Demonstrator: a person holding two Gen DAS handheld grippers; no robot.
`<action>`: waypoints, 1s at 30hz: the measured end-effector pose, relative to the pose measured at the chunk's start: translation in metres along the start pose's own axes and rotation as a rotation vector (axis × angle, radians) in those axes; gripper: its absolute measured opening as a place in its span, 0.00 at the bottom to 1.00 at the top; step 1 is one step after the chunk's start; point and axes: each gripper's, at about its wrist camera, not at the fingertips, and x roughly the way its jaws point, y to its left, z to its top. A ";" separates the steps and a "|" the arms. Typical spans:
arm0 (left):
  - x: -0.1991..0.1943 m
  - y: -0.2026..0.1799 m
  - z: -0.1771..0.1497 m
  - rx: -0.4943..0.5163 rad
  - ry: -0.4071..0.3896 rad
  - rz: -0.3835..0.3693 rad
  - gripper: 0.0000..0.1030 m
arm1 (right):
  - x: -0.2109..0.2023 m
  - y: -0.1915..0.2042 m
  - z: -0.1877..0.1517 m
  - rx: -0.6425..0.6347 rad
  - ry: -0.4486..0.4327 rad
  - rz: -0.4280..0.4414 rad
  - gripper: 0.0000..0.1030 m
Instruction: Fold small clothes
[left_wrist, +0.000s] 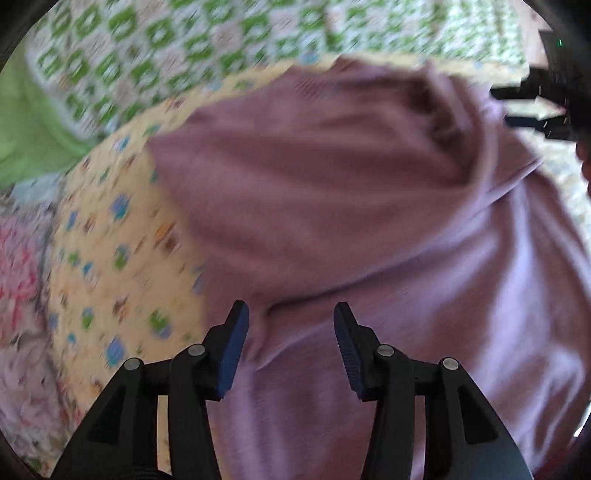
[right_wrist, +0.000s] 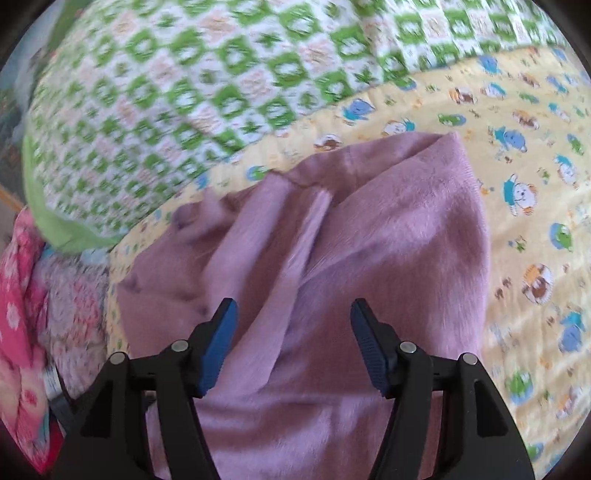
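A mauve fleece garment (left_wrist: 332, 192) lies crumpled on a yellow animal-print sheet (left_wrist: 110, 236). It also shows in the right wrist view (right_wrist: 369, 236), where a folded flap lies over it. My left gripper (left_wrist: 291, 314) is open just above the garment's near part, with nothing between its blue pads. My right gripper (right_wrist: 293, 310) is open over the garment, also empty. The right gripper also shows in the left wrist view (left_wrist: 532, 107) at the garment's far right edge. Both views are motion-blurred.
A green-and-white checked quilt (right_wrist: 184, 92) lies at the far side, with a plain green edge (left_wrist: 33, 140). A pile of pink patterned clothes (right_wrist: 26, 295) sits at the left, also in the left wrist view (left_wrist: 18, 280).
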 end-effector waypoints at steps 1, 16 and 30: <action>0.004 0.003 -0.002 -0.005 0.006 0.013 0.47 | 0.007 -0.003 0.005 0.016 0.002 0.002 0.63; 0.025 0.096 0.005 -0.669 -0.011 0.221 0.51 | -0.092 0.027 0.008 0.016 -0.331 0.249 0.08; 0.030 0.098 -0.004 -0.712 0.030 0.180 0.51 | -0.046 -0.048 -0.040 0.183 -0.109 0.055 0.15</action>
